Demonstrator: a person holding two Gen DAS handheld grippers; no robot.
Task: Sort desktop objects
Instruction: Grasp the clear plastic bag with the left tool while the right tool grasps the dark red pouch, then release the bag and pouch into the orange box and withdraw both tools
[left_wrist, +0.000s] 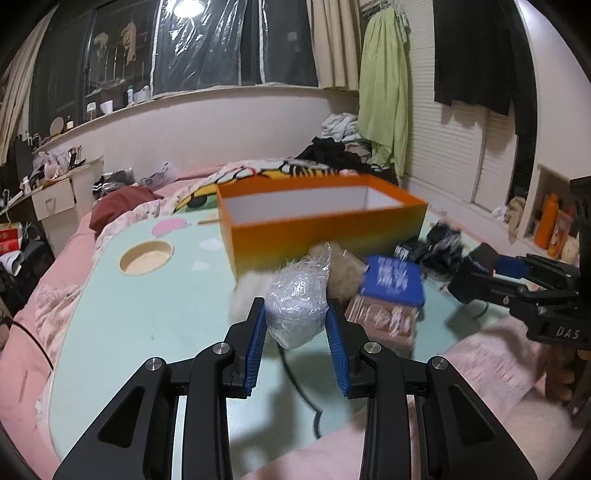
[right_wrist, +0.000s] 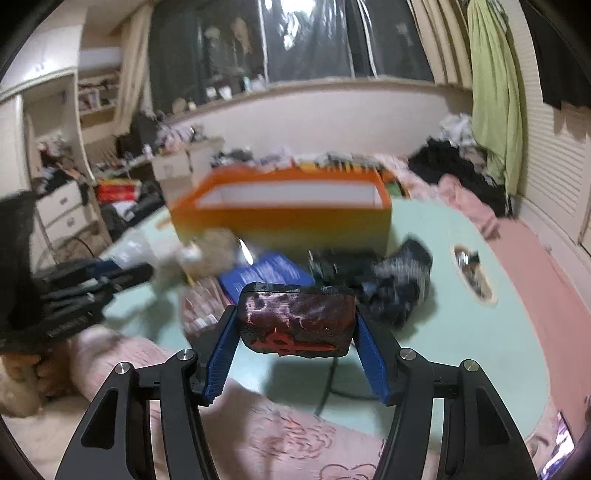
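Observation:
My left gripper (left_wrist: 296, 320) is shut on a clear crinkled plastic bag (left_wrist: 297, 308) holding something white, lifted above the mint-green table (left_wrist: 147, 314). My right gripper (right_wrist: 295, 325) is shut on a black pouch with red markings (right_wrist: 295, 320), also held above the table. An open orange box (left_wrist: 321, 225) with a white inside stands at the back; it also shows in the right wrist view (right_wrist: 291, 214). In front of it lie a blue booklet (left_wrist: 393, 280), a fluffy beige toy (left_wrist: 343, 269), a clear pink package (left_wrist: 384, 321) and dark crumpled cloth (left_wrist: 441, 243).
The table lies on a bed with pink bedding (left_wrist: 55, 295) and has a round cup hole (left_wrist: 146, 257) at the left. A black cable (left_wrist: 306, 391) runs over the near edge. Clothes pile at the back right (left_wrist: 343, 147). The right gripper shows at the right of the left view (left_wrist: 517, 284).

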